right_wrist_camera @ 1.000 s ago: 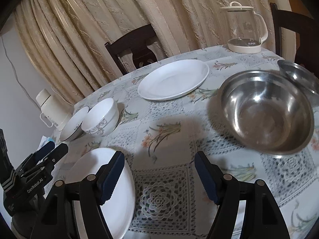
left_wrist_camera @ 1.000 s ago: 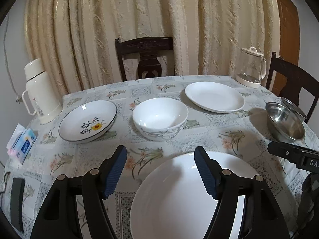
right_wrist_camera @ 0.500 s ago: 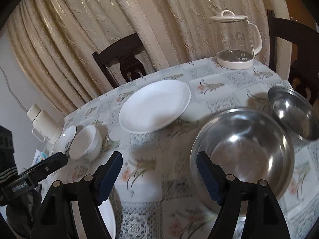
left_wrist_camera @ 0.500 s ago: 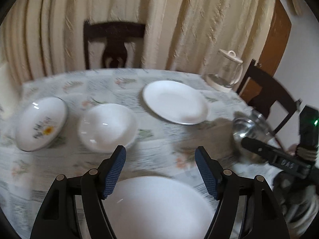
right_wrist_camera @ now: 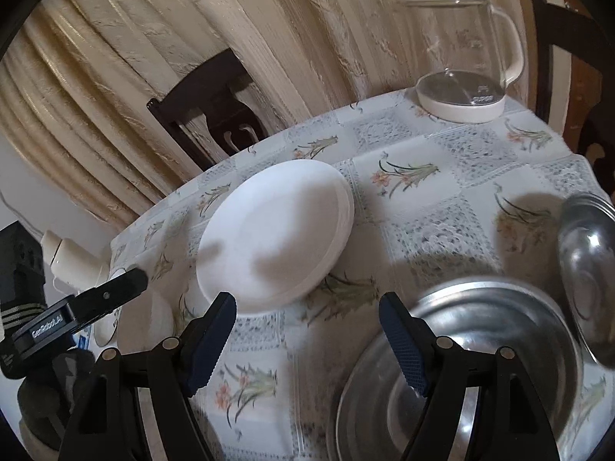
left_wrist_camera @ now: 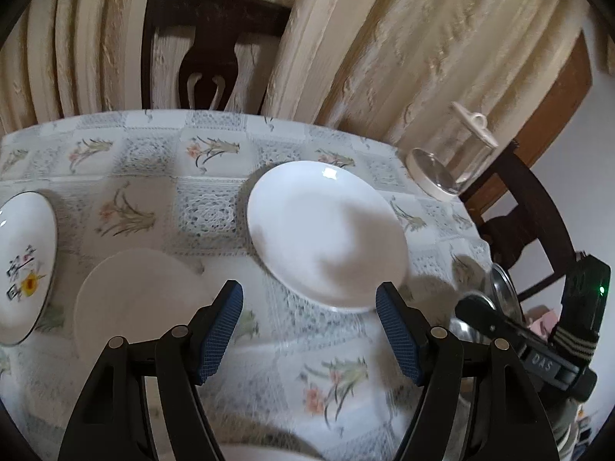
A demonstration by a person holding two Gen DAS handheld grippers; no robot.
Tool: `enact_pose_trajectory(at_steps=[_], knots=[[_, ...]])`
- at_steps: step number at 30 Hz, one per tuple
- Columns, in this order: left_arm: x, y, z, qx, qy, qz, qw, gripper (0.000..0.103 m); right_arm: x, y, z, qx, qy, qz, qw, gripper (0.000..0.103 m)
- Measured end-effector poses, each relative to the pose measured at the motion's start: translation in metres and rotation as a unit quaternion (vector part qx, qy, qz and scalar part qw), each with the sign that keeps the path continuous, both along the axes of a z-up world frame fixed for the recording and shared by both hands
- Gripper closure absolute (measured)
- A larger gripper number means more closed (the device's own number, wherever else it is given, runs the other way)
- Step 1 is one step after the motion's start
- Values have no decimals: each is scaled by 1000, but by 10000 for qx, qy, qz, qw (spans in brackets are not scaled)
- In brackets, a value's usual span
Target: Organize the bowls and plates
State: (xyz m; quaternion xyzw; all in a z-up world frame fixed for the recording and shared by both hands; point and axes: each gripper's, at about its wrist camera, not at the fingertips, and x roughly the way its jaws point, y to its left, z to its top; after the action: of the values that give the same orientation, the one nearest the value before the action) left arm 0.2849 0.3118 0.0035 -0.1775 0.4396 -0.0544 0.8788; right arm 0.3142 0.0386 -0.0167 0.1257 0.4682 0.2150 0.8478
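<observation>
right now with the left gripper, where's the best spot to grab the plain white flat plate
Probably the near rim of the white plate, approached low from the front. It lies flat on the tablecloth, so only its thin raised edge fits between the open left gripper.

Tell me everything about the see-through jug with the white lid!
The jug looks like clear glass, with a white lid and knob on top, a white handle on one side and a thick white base. It appears empty. It stands upright at the far edge of the table, in front of the curtain. Nothing but the tablecloth touches it.
</observation>
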Motion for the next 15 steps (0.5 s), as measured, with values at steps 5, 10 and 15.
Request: enact_pose_trajectory(at_steps=[5, 10, 15], knots=[[38, 6, -12, -216, 238, 77, 9995, 23, 28, 3, -9, 117, 318, -23, 9994, 22], [73, 13, -24, -168, 477, 210, 9985, 23, 51, 6, -22, 191, 654, -78, 9976, 22], [101, 27, -39, -319, 712, 399, 9961, 23, 67, 10, -28, 136, 759, -46, 9970, 22]])
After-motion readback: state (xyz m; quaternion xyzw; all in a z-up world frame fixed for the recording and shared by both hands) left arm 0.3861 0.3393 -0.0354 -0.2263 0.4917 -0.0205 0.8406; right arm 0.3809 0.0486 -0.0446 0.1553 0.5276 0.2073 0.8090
